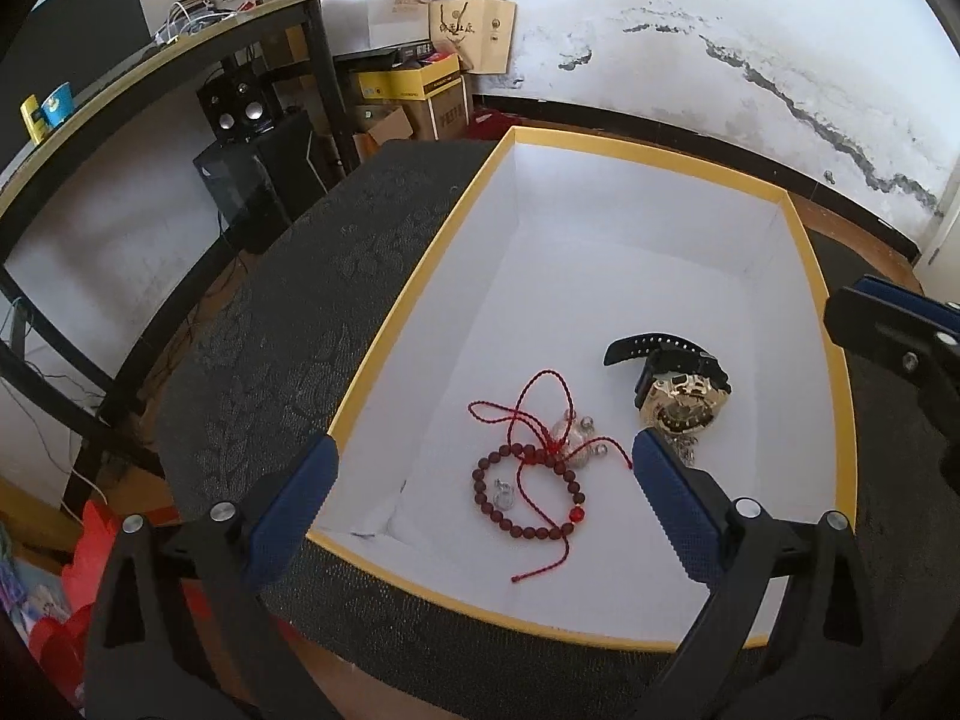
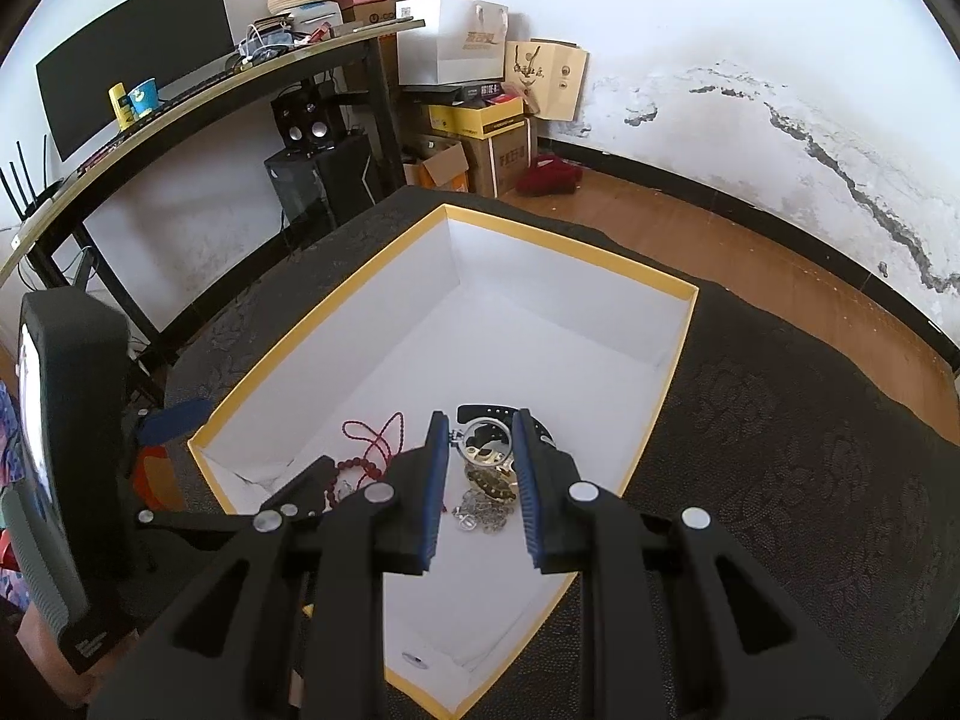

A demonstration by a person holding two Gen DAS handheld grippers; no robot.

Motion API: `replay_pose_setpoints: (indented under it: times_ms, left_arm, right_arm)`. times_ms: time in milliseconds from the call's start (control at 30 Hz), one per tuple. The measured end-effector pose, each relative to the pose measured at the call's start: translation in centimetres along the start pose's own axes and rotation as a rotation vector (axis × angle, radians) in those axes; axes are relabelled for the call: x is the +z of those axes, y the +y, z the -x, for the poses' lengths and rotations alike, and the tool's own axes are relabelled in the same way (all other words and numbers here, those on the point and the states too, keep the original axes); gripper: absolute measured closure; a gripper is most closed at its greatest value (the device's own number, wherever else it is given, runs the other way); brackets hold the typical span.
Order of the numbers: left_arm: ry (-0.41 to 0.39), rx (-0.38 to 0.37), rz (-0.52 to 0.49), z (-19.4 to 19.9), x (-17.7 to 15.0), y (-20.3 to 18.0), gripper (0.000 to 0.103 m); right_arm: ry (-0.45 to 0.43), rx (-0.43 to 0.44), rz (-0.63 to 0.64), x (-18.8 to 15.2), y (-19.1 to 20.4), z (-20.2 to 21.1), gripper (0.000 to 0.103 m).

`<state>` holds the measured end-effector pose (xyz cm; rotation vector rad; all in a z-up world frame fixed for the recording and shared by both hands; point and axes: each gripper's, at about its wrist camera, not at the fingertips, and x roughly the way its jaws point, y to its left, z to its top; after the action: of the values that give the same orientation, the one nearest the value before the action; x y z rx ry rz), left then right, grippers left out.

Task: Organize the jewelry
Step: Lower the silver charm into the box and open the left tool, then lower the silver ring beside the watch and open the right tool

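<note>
**Sorting jewelry into the white box**

Hovering over the yellow-rimmed box point(image 1: 414, 294), I see its white floor carries everything I am sorting. Near the left corner lies the dark red bead bracelet point(image 1: 528, 495), a closed ring lying flat, with a red cord point(image 1: 528, 414) looped and tangled across it; one loose end of the cord trails toward the near wall. Small silver pieces point(image 1: 576, 435) sit among the cord loops. Just right of them rests the gold-faced watch point(image 1: 681, 402), its black strap reaching left and slightly toward the far wall. A silver chain point(image 2: 486, 510) is heaped on the near side of the watch.

My left tongs point(image 1: 480, 468) stand wide open above the bracelet and grip nothing. My right tongs point(image 2: 480, 438) are narrowed on a thin silver ring point(image 2: 480, 429), which touches both pads, right above the watch.

The box sits on a dark patterned tabletop point(image 1: 288, 324). Beyond its left edge stand a long desk point(image 2: 198, 102) with a black monitor point(image 2: 132, 54), speakers point(image 2: 306, 117) below it, and stacked cartons point(image 2: 480, 120) and paper bags point(image 2: 549, 78) against the stained wall.
</note>
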<state>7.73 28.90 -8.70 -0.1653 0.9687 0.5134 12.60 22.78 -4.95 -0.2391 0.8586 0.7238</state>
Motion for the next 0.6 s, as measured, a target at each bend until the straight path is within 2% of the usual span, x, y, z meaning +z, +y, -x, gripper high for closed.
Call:
replay_pose_setpoints:
  times_ms: [233,600]
  left_arm:
    - [-0.008,0.008,0.016,1.0,-1.7,0.9,0.007]
    - [0.015,0.035,0.033,2.3,-3.7,2.1,0.007]
  right_arm:
    - [0.018,-0.017,0.026,-0.1,0.7,-1.3,0.081]
    - [0.096,-0.048,0.055,-0.5,1.6,-5.9,0.081]
